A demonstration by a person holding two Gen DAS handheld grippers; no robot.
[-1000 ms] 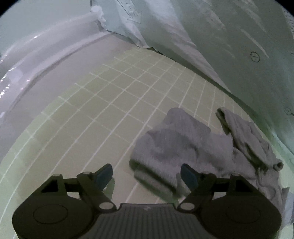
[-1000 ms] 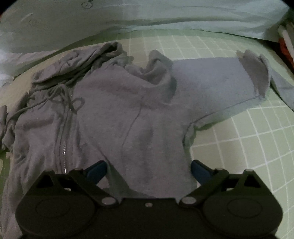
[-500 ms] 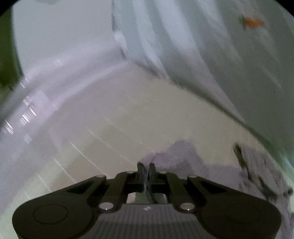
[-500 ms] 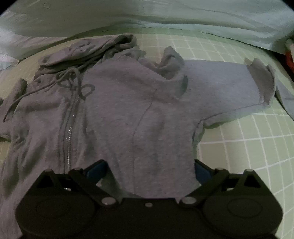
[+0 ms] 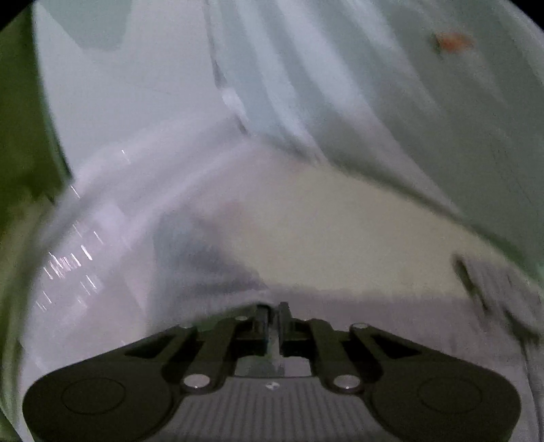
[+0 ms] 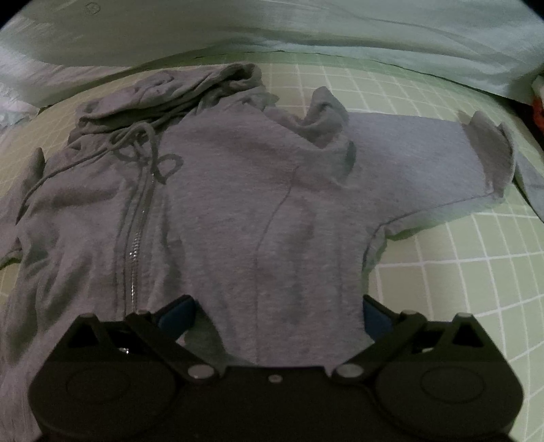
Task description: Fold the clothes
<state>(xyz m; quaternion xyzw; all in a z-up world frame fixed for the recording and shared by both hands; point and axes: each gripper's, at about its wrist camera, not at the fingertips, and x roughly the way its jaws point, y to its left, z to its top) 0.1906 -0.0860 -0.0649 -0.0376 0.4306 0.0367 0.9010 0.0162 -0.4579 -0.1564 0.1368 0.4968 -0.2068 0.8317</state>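
While the left wrist view is badly smeared by blur, the right wrist view is sharp enough for us to log the scene. We see a green grid mat (image 6: 476,289) with white lines carrying everything, and pale sheeting (image 6: 306,30) bunched along its far edge.

We note a grey zip hoodie (image 6: 238,210) lying front-up across the middle of the mat and running out of view toward its left edge. Body fabric is fairly flat, with one long crease down the right panel. We see its right sleeve (image 6: 425,163) stretched toward the mat's right edge, the cuff end rumpled and standing up a little. The hood (image 6: 190,88) is crumpled in a heap at the hoodie's far end, near the sheeting. A metal zipper (image 6: 134,244) runs down the front, done up. The drawstring (image 6: 146,149) lies in loose loops over the chest just below the hood.

Our right gripper (image 6: 277,312) hangs over the hoodie's near hem, jaws spread wide, the blue pads (image 6: 176,314) clear of each other with cloth lying between them, nothing pinched.

Our left gripper (image 5: 272,314) has its jaws drawn together on a thin pale edge of fabric; grey cloth trails off to its right, blurred. We cannot tell which part of the garment this is.
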